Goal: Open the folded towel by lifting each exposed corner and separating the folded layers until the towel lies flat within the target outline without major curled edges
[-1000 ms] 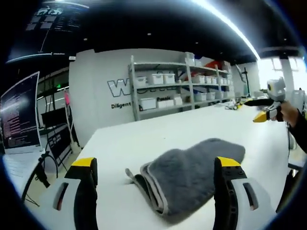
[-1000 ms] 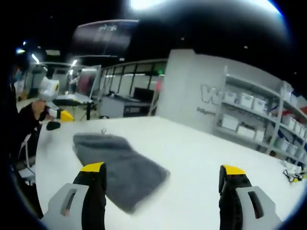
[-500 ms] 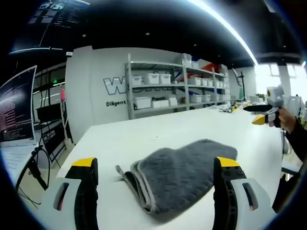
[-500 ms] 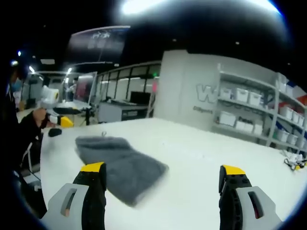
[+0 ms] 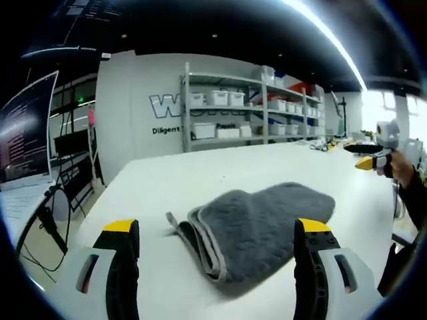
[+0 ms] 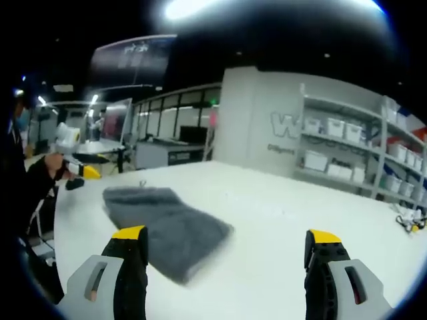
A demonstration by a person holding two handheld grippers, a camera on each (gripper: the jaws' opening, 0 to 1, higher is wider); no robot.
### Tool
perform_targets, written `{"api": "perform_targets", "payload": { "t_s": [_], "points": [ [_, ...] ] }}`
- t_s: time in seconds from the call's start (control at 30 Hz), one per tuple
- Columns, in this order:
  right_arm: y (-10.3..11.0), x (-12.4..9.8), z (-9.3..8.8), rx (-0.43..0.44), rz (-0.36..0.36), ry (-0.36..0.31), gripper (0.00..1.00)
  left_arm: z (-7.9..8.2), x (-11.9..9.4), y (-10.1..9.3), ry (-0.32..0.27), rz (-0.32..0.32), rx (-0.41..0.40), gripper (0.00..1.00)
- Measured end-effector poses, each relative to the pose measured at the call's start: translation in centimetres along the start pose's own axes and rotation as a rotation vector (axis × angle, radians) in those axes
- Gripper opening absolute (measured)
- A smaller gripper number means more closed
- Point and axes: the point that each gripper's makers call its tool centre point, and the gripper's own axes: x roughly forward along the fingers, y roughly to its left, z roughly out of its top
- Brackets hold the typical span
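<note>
Towel [image 5: 257, 223] was plain grey w/ lighter edge trim; table [image 5: 200, 173] white; both grippers' [image 5: 217, 233] [image 6: 227, 240] jaws black, yellow-tipped.

Bright ceiling strip lights [image 5: 327, 37] gave glare above, the white table [image 6: 280, 220] was evenly lit, and edges were bent and slightly blurred.

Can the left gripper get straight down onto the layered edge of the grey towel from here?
Probably yes. The folded grey terry towel lies on the white table just ahead of the open left gripper, with nothing between them.
</note>
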Motion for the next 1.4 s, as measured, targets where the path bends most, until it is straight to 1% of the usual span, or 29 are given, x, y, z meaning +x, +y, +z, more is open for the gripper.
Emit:
{"api": "perform_targets", "payload": {
  "t_s": [0.2, 0.37, 0.5, 0.67, 0.83, 0.93, 1.03, 1.07, 1.13, 1.2, 1.33, 1.4],
  "points": [
    [-0.2, -0.3, -0.4, 0.0, -0.007, 0.007, 1.0, 0.0, 0.1, -0.5, 0.005, -0.028, 0.021, 0.94],
    [-0.1, -0.3, -0.9, 0.0, 0.003, 0.022, 1.0, -0.3, 0.5, -0.6, 0.009, -0.027, 0.044, 0.98],
    [0.4, 0.1, -1.6, -0.013, 0.02, 0.048, 1.0, -0.8, 0.6, -0.5, 0.017, -0.02, 0.033, 0.98],
    [0.7, 0.4, -2.3, -0.013, 0.033, 0.066, 1.0, -1.6, 0.8, -0.9, 0.031, -0.042, 0.021, 0.98],
    [1.0, 0.5, -2.6, 0.001, 0.041, 0.067, 0.99, -2.7, 0.9, -1.2, 0.064, -0.06, 0.017, 0.93],
    [1.4, 0.7, -3.1, 0.009, 0.061, 0.086, 0.96, -2.8, 1.0, -1.3, 0.069, -0.064, -0.002, 0.83],
    [1.6, 0.8, -3.3, 0.011, 0.069, 0.093, 0.95, -3.1, 1.0, -1.3, 0.077, -0.066, -0.014, 0.83],
    [1.6, 0.8, -3.3, 0.014, 0.069, 0.094, 0.95, -3.2, 1.0, -1.4, 0.083, -0.074, -0.012, 0.8],
    [1.5, 0.9, -3.3, 0.017, 0.064, 0.091, 0.95, -3.3, 0.9, -1.6, 0.091, -0.088, -0.014, 0.72],
    [1.5, 0.9, -3.3, 0.02, 0.064, 0.09, 0.95, -3.5, 0.9, -1.4, 0.094, -0.081, -0.015, 0.73],
    [1.8, 1.1, -3.1, 0.019, 0.071, 0.085, 0.94, -3.9, 0.9, -1.5, 0.111, -0.089, -0.018, 0.68],
    [2.0, 1.2, -3.2, 0.017, 0.078, 0.089, 0.93, -4.2, 1.0, -1.6, 0.121, -0.097, -0.022, 0.69]
  ]
}}
